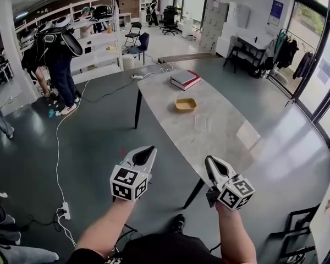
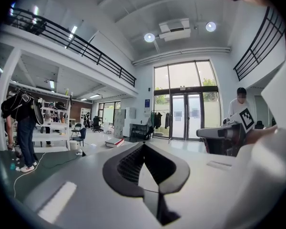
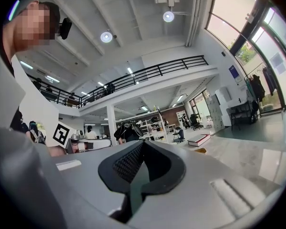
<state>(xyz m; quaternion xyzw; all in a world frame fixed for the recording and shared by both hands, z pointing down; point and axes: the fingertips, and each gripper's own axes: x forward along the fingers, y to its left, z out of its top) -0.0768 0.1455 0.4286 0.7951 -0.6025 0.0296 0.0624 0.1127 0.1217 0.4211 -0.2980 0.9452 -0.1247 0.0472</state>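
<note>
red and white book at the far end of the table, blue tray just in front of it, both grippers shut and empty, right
Not quite: the tray is yellow-orange, not blue, as the head view shows. The rest holds: the red and white book lies at the far end of the table, and the left gripper and right gripper are both shut and empty.

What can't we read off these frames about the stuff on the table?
Clear container, head view: small, see-through; contents unreadable.
Yellow tray: inside too small in head view; in right gripper view only a sliver shows over the body of the right tool.
Books: titles too small in every view.
</note>
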